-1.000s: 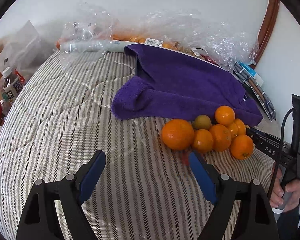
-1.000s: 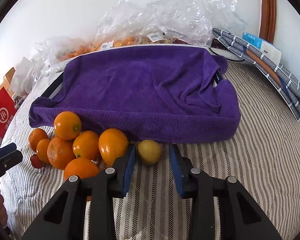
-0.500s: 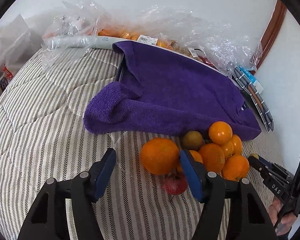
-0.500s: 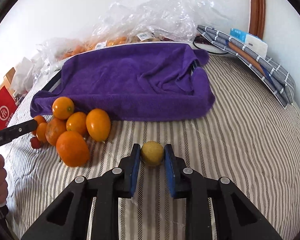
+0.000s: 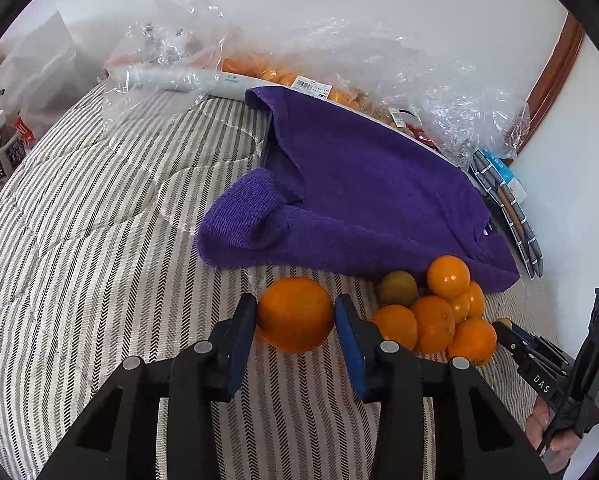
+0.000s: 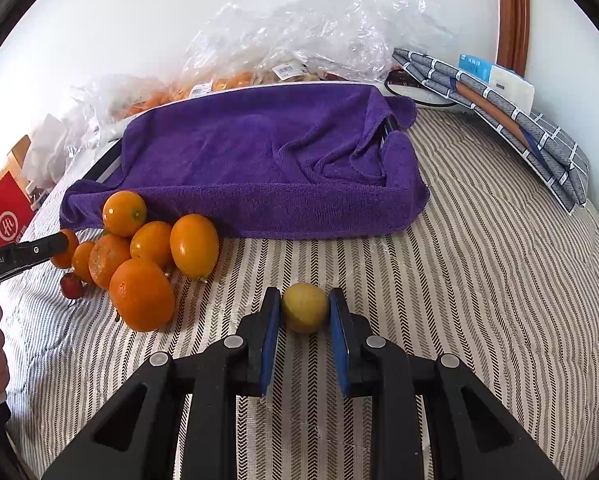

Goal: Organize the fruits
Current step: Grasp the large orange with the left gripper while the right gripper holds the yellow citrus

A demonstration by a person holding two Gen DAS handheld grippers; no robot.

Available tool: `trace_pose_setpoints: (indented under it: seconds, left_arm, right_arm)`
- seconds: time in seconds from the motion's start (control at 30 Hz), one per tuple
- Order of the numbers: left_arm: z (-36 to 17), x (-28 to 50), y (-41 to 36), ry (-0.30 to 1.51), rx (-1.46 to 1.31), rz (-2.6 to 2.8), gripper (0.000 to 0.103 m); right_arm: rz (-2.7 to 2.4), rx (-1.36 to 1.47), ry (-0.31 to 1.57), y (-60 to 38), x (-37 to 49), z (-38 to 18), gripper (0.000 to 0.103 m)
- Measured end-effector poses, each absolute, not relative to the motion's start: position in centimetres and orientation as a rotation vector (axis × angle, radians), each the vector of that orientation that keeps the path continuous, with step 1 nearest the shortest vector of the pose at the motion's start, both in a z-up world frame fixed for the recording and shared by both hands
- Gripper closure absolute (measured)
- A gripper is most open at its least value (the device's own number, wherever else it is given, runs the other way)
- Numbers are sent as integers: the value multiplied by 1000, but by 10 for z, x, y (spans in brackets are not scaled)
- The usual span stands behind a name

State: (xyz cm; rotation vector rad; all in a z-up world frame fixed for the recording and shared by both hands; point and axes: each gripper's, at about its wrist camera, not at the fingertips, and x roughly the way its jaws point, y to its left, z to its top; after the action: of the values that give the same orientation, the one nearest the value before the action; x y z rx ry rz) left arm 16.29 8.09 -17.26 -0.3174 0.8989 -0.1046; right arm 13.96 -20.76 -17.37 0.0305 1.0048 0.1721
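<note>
On the striped quilted bedcover (image 6: 479,280), both tongs are gripping fruit. Risk first, as a judgement: the large round orange (image 5: 295,314) is sitting just beside the heap of smaller oranges (image 5: 439,320) — lifting it carelessly could nudge the heap and send fruit rolling across the soft cover. A smooth round skin may also slip from flat pads if the grip is slack. The left gripper (image 5: 295,316) is standing moderately wide, its blue pads pressing both flanks of the large orange. The right gripper (image 6: 304,310) is standing narrow, clamping the small yellow-green round fruit (image 6: 304,307) — well apart from the heap, before the purple terry towel (image 6: 259,160).
</note>
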Motion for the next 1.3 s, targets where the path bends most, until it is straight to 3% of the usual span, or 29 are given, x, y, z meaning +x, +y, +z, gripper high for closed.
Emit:
trace_pose_setpoints:
  seconds: [0.13, 0.23, 0.3, 0.4, 0.43, 0.67, 0.93, 1.3]
  left_arm:
    - [-179, 163, 77, 894, -308, -113, 58]
    - [-179, 161, 76, 874, -296, -111, 54]
    - [-179, 160, 74, 874, -270, -90, 54]
    - [-178, 159, 75, 871, -278, -98, 60]
    - [-178, 159, 78, 868, -292, -95, 64]
    - [-169, 149, 84, 793, -320, -95, 67]
    - [-167, 151, 79, 808, -306, -109, 67]
    - [-177, 153, 69, 877, -252, -115, 59]
  right_arm:
    - [182, 39, 1005, -205, 144, -174, 67]
    - [179, 29, 1005, -203, 146, -175, 67]
    - [181, 39, 1005, -204, 146, -174, 68]
    - [168, 76, 1003, -211, 147, -174, 78]
    - [174, 96, 1002, -214, 146, -174, 78]
    - [168, 113, 993, -216, 141, -172, 78]
    - [160, 137, 1009, -221, 134, -169, 78]
    - [130, 83, 1010, -216, 123, -169, 78]
